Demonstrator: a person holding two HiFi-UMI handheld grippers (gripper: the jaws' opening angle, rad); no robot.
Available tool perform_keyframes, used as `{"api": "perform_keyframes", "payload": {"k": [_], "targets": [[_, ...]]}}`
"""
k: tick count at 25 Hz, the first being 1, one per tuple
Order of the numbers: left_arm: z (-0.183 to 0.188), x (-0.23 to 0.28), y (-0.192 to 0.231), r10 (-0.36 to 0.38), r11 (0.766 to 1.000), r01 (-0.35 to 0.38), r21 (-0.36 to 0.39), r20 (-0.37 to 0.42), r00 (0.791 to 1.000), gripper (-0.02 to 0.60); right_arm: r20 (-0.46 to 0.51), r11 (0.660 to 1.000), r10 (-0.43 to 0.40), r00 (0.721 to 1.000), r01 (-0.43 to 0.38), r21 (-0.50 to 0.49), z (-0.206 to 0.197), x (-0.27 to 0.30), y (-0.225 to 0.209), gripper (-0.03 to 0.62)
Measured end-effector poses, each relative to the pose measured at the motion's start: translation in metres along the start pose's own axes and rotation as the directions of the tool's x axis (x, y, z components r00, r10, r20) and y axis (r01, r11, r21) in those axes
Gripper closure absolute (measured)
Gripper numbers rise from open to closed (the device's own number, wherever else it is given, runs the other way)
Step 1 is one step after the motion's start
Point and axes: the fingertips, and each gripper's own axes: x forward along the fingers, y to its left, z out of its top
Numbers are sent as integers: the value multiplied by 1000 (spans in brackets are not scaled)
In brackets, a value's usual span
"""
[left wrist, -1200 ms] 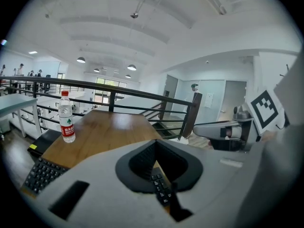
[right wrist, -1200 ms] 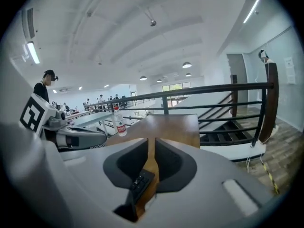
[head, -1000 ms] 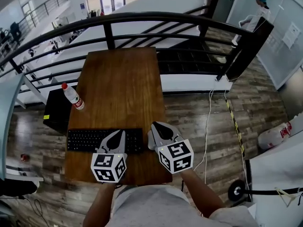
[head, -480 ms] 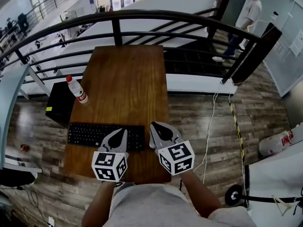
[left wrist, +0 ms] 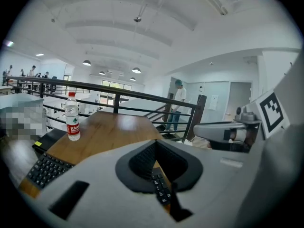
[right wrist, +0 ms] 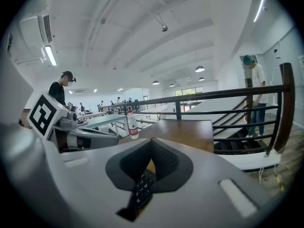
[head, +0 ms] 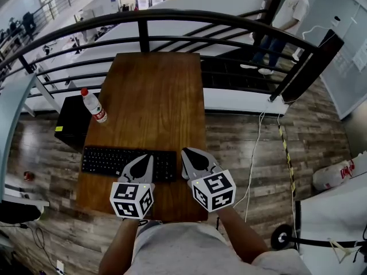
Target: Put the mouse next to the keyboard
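A black keyboard (head: 109, 162) lies across the near left part of the wooden table (head: 155, 96). I see no mouse in any view. My left gripper (head: 150, 157) hovers over the keyboard's right end, shut and holding nothing. In the left gripper view the closed jaws (left wrist: 156, 140) frame a few keys (left wrist: 161, 189). My right gripper (head: 183, 150) sits just right of the keyboard near the table's right edge, also shut and empty. Its own view shows the jaws (right wrist: 151, 138) meeting over keyboard keys (right wrist: 142, 186).
A clear water bottle with a red cap (head: 94, 107) stands at the table's left edge. A black railing (head: 172, 22) runs behind the table. A black box (head: 71, 125) sits on the floor at left. A person (head: 284, 22) stands beyond the railing.
The person beyond the railing has walked leftwards. The head view has shifted a little. Both grippers stay where they were, shut.
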Motion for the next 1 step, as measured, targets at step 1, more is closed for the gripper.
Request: {"api": "perform_keyframes", "payload": {"k": [1], "targets": [[0,1,1,-1,1000,1,0,-1,1000,586,-1,1000,0,1000,0,1,0,2,0,589]]}}
